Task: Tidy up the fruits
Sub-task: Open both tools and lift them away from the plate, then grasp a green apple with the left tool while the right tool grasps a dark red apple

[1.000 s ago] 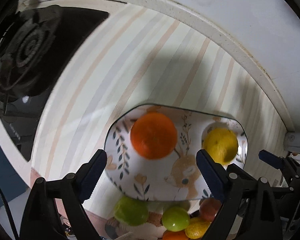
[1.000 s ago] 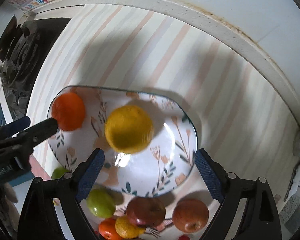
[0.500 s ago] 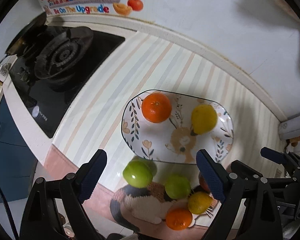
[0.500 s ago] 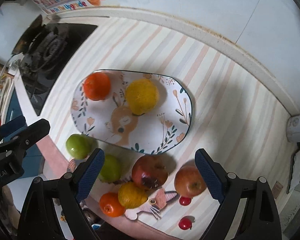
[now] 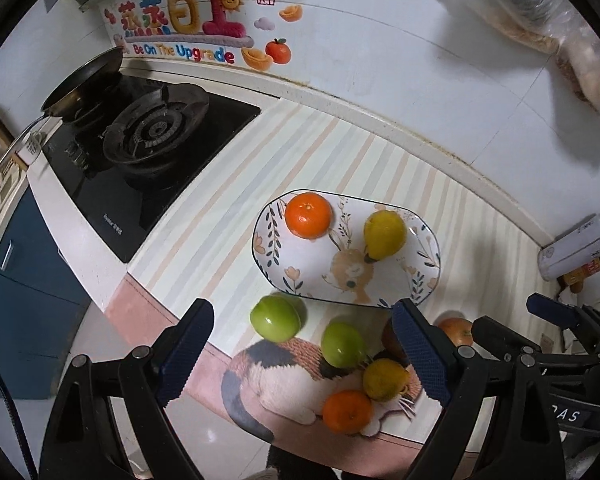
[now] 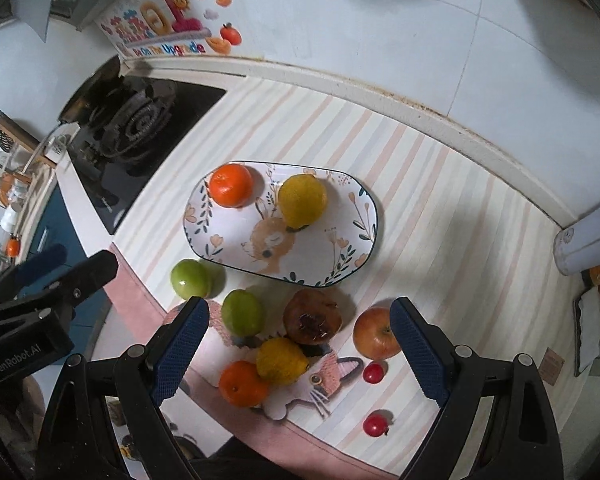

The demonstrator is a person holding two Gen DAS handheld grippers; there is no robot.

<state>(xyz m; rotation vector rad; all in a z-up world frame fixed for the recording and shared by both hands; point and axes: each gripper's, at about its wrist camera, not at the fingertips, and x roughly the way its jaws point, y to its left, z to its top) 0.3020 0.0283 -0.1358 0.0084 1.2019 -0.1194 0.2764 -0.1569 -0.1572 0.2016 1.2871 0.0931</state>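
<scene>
An oval floral plate (image 5: 424, 276) (image 6: 340, 256) on the striped counter holds an orange (image 5: 308, 215) (image 6: 231, 185) and a yellow lemon (image 5: 384, 234) (image 6: 302, 200). In front of it lie two green apples (image 6: 190, 278) (image 6: 242, 312), a dark pomegranate (image 6: 312, 320), a red apple (image 6: 376, 334), a second lemon (image 6: 282, 360), a second orange (image 6: 242, 384) and two small red fruits (image 6: 374, 372). My left gripper (image 5: 304, 352) and right gripper (image 6: 298, 350) are both open and empty, held high above the loose fruit.
A black gas stove (image 5: 148, 148) with a pan (image 5: 84, 80) is at the left. A white can (image 5: 576, 248) lies at the right by the wall. A cat-shaped mat (image 6: 320, 384) lies under the loose fruit at the counter's front edge.
Both grippers have pulled up and back from just above the plate, so the loose fruit, stove and wall have come into view. Both stay open; the fruit has not moved.
</scene>
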